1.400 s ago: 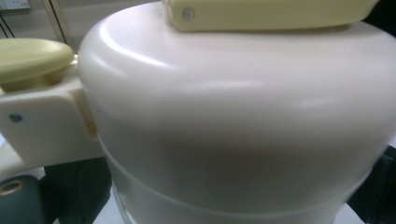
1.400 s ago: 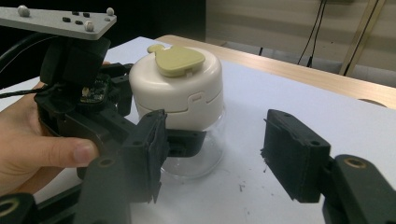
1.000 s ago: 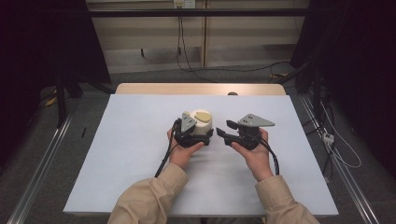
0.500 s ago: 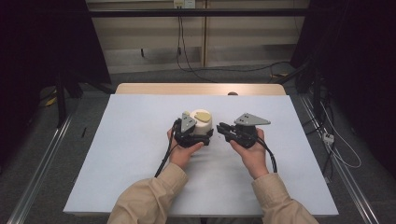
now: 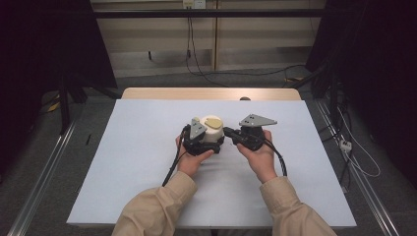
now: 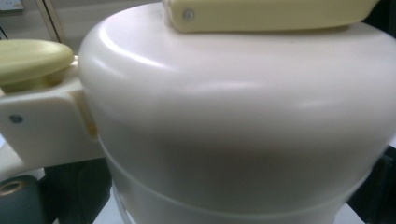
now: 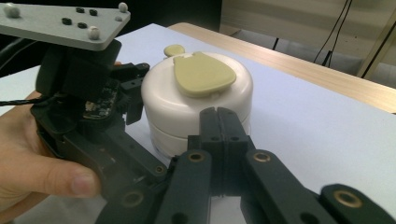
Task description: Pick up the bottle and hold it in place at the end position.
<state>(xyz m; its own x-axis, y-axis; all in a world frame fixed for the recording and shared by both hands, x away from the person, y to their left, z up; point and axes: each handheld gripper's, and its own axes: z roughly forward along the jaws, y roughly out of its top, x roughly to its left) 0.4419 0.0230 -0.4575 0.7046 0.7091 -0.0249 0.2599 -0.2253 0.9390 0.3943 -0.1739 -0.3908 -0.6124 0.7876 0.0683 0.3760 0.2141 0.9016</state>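
Two grippers meet at a cream-white round container (image 5: pixel 213 133) with a pale yellow lid tab on top, standing near the middle of the bench (image 5: pixel 137 147). The left gripper (image 5: pixel 199 140) is pressed against the container's left side; in the left gripper view the white wall is so close that I cannot tell how wide its jaws stand or whether they clamp it (its body hides them from above as well). The right gripper (image 7: pixel 219 126) points at the container from the other side, its jaws pressed together with nothing between them, tips just at the lower wall.

The step in hand looks like steadying the container with the left while the right comes in to work on it. The next move probably calls for the right jaws to part, or to push as a closed tip at the yellow tab (image 7: pixel 202 73), while the left keeps the container from sliding.
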